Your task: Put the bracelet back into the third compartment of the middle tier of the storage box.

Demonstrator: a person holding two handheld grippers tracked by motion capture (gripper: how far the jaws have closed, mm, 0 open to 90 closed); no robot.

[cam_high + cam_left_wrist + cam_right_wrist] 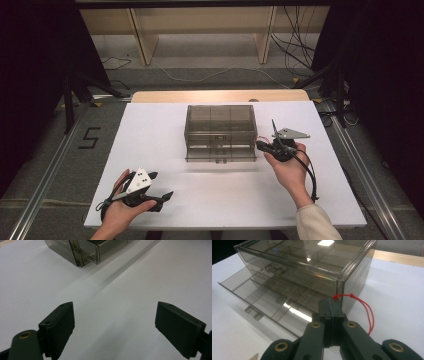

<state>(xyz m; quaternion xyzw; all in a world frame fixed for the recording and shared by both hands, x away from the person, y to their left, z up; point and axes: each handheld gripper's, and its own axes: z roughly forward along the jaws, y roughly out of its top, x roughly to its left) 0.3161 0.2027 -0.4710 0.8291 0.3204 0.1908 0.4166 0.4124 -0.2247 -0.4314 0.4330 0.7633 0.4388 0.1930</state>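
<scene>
While the right gripper (331, 305) rests in a hand at the near right corner of a smoky clear drawer box (220, 131), its two black jaws are clenched tight on a red string (369, 312). That string loops out to the right of the jaws and is knotted just ahead of their tips, at the box's corner. To the left of this gripper, the box's bottom drawer (265, 301) stands pulled out over the white table (225, 195). Well apart, the left gripper (115, 326) is released, jaws spread wide with bare table between them, the box far ahead of it.
</scene>
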